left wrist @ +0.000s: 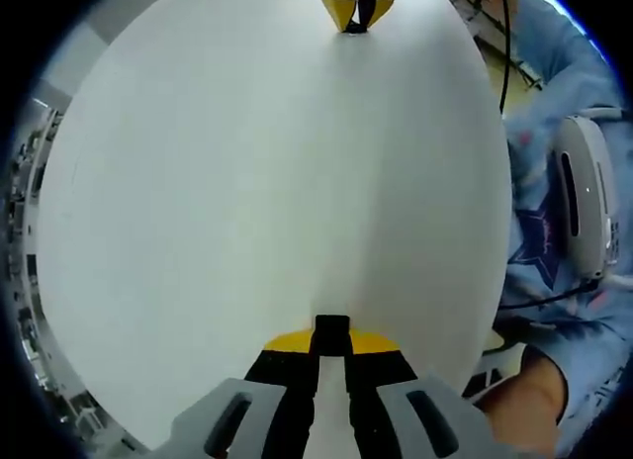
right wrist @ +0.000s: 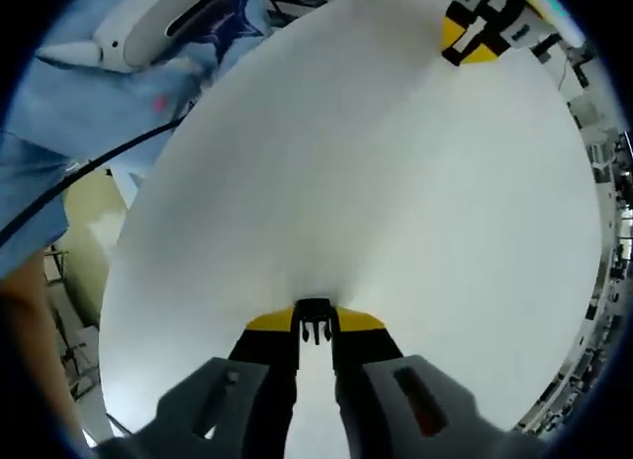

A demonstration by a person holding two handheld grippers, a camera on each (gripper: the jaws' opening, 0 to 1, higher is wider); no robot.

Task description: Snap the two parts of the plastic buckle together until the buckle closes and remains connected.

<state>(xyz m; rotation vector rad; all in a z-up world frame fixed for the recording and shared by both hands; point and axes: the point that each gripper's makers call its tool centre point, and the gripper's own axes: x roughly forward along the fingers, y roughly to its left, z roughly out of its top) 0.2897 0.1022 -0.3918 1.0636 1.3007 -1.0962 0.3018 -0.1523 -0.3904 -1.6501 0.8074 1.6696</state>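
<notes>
In the left gripper view my left gripper [left wrist: 331, 348] is shut on a black, blocky buckle part [left wrist: 331, 327] that sticks out between its yellow-tipped jaws. Across the white table the right gripper [left wrist: 357, 12] faces it, far away at the top edge. In the right gripper view my right gripper [right wrist: 316, 338] is shut on the other black buckle part [right wrist: 316, 319], whose short prongs show between the jaws. The left gripper [right wrist: 475, 32] appears at the upper right, well apart from it. The two buckle halves are separate, each held above the table.
The round white table [left wrist: 257, 182] lies under both grippers. A person in light blue clothing [left wrist: 564, 103] stands at its edge, with a black cable [left wrist: 506, 44] and a white device [left wrist: 584, 197] on them. Room clutter lines the far rim [right wrist: 603, 133].
</notes>
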